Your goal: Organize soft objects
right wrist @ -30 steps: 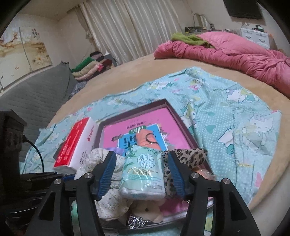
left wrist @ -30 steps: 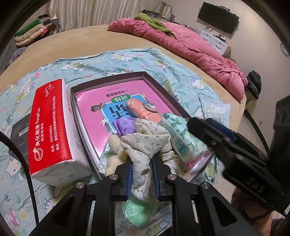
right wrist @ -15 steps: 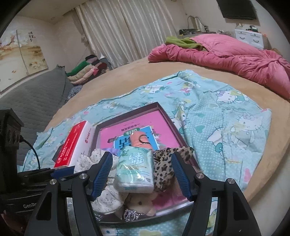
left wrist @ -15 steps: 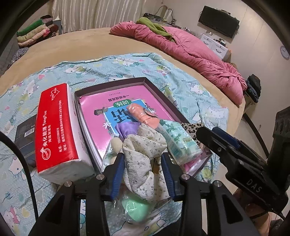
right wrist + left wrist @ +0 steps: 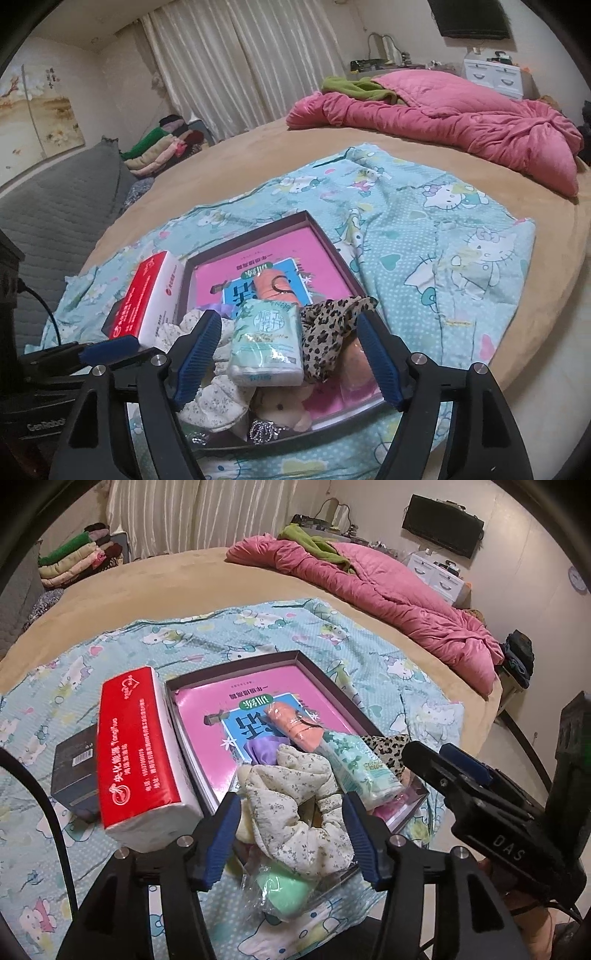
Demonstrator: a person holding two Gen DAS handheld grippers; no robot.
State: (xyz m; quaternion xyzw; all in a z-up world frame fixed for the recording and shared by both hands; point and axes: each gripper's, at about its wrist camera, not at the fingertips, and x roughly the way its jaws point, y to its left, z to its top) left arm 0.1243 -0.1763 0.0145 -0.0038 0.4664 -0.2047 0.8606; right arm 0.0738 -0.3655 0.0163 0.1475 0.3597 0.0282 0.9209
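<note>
Letting go is the step in hand: the left gripper (image 5: 291, 825) is opening its jaws around the floral scrunchie (image 5: 299, 805), a crumpled pale cloth ring lying on the near edge of the tray (image 5: 325, 681), while the right gripper (image 5: 288, 354) is also opening, clear of the tissue pack (image 5: 266, 345); next, I judge, comes lifting away cleanly

A round tan bed (image 5: 236, 162) carries a crumpled pink quilt (image 5: 461, 122) and a spread teal cartoon-print sheet (image 5: 443, 229).
</note>
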